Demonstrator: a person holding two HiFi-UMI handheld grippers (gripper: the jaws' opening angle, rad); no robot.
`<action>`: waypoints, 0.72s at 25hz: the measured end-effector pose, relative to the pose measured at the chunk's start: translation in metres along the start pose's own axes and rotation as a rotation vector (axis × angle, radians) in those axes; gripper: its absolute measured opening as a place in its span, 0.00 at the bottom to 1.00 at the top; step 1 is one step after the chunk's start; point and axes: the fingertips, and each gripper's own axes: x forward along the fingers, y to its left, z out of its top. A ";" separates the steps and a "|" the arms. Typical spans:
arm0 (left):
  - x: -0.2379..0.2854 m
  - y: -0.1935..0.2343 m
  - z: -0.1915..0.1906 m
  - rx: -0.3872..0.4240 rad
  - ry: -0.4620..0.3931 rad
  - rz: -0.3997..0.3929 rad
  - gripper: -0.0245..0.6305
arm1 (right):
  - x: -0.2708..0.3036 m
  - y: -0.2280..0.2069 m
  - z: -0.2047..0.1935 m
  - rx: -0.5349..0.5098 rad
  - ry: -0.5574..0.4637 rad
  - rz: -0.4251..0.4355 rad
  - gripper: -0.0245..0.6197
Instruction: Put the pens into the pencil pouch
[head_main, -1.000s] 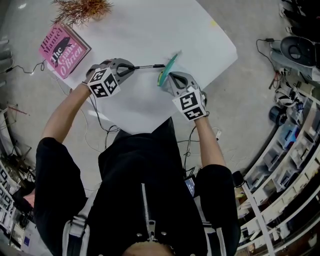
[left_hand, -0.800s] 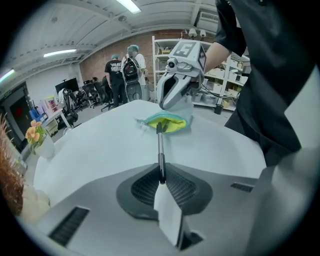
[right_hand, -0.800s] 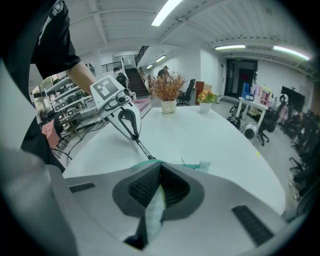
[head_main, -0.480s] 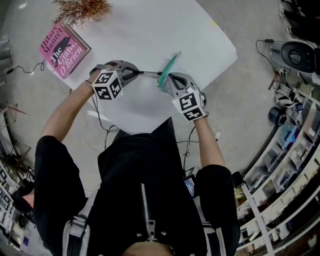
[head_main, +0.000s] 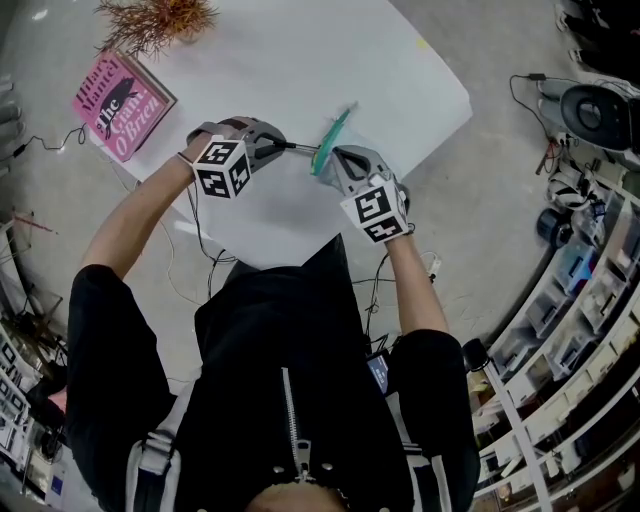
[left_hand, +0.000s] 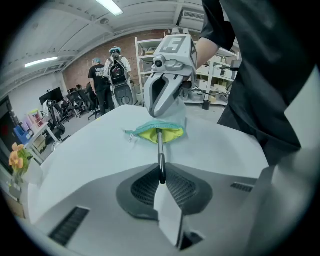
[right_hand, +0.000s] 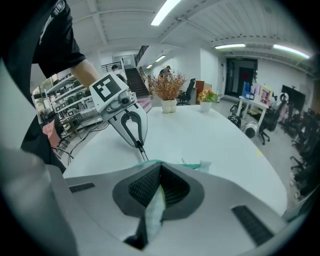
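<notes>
Pen (left_hand: 160, 150) is clamped by its rear end in the left gripper (head_main: 272, 148), its tip in the mouth of the open pouch (left_hand: 159, 131). The right gripper (head_main: 335, 162) pinches the pouch's edge. A book (head_main: 120, 92) and a dried plant (head_main: 160, 17) lie well apart at the table's (head_main: 380, 60) far corner.

You get bright, even light from ceiling strips (right_hand: 167, 11) high above the right tongs (right_hand: 160, 167); the white counter (right_hand: 200, 135) beyond them glares mildly, shadows are faint, and every view bends and darkens at its edges.
</notes>
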 end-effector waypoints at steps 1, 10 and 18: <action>0.002 0.000 0.002 0.007 -0.001 -0.006 0.12 | 0.000 0.000 -0.001 0.000 0.003 -0.001 0.05; 0.019 -0.001 0.017 0.046 -0.018 -0.046 0.12 | -0.002 -0.001 0.001 0.008 0.004 0.002 0.05; 0.039 -0.004 0.034 0.062 -0.053 -0.075 0.12 | -0.001 -0.002 0.001 0.011 0.004 -0.001 0.05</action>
